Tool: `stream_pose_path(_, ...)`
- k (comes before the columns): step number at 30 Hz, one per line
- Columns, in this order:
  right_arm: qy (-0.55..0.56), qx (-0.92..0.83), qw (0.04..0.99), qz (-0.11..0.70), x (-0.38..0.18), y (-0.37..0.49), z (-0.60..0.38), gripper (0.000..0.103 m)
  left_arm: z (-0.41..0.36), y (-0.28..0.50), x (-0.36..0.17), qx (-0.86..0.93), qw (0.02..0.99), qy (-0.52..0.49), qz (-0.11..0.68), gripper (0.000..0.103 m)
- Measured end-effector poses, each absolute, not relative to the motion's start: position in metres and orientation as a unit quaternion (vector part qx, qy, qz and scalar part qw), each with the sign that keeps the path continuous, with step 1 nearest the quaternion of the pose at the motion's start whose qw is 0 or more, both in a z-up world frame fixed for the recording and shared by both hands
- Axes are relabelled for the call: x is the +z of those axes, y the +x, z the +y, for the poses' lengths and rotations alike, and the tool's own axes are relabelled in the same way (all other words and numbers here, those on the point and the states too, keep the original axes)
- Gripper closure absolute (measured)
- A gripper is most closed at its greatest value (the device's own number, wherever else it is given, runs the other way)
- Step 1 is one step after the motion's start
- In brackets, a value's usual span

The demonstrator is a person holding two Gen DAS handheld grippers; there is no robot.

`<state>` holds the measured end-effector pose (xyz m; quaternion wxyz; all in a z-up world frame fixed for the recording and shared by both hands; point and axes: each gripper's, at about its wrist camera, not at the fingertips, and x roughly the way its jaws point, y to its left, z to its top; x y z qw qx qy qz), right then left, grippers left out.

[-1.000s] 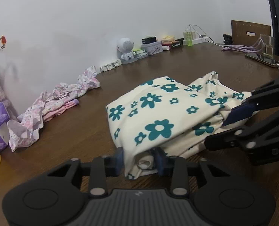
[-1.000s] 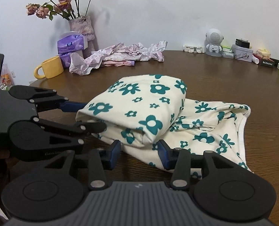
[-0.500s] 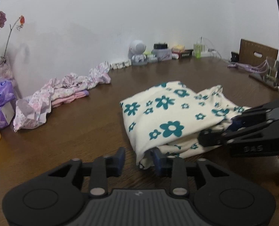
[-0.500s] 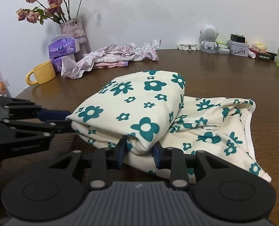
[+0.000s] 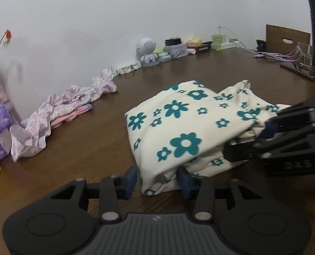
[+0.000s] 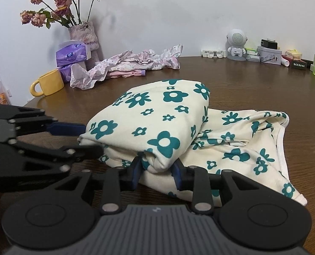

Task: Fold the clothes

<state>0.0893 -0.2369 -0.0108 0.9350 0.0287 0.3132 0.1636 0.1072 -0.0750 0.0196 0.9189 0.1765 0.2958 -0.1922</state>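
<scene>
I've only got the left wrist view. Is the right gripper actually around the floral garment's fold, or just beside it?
Observer: Around it. The right gripper straddles the rolled front edge of the floral garment, and fabric fills the gap between its fingers.
Operator: Is anything lying under that folded part?
Observer: Yes, a lower layer of the same garment spreads out to the right, its white hem lying on the table.
Operator: What's the yellow thing at my left edge?
Observer: A yellow mug, upright, with its handle pointing away from the clothes.
</scene>
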Motion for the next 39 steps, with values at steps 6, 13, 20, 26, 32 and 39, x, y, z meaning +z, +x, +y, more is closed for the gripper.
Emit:
stream_pose_path(6, 0.042, 0.172, 0.933, 0.314, -0.011, 0.089, -0.241, 0.072, -0.067, 0.111, 0.021, -0.187, 0.924, 0.153, 0.296, 0.09)
stream_pose_path(13, 0.043, 0.173, 0.933, 0.313, -0.011, 0.089, -0.24, 0.072, -0.062, 0.116, 0.017, -0.174, 0.925, 0.146, 0.304, 0.099)
stream_pose_path(20, 0.051, 0.171, 0.933, 0.312, -0.01, 0.084, -0.246, 0.062, -0.056, 0.11, 0.017, -0.171, 0.93, 0.128, 0.298, 0.088)
stream_pose_path(26, 0.051, 0.172, 0.934, 0.31, -0.007, 0.077, -0.246, 0.056, -0.038, 0.095, 0.025, -0.161, 0.936, 0.101, 0.295, 0.035)
stream_pose_path(32, 0.045, 0.165, 0.935, 0.311, -0.006, 0.073, -0.247, 0.053, -0.032, 0.084, 0.03, -0.163, 0.938, 0.092, 0.291, 0.021)
stream_pose_path(39, 0.045, 0.163, 0.937, 0.307, -0.005, 0.069, -0.246, 0.052, -0.047, 0.083, 0.026, -0.179, 0.934, 0.109, 0.29, 0.021)
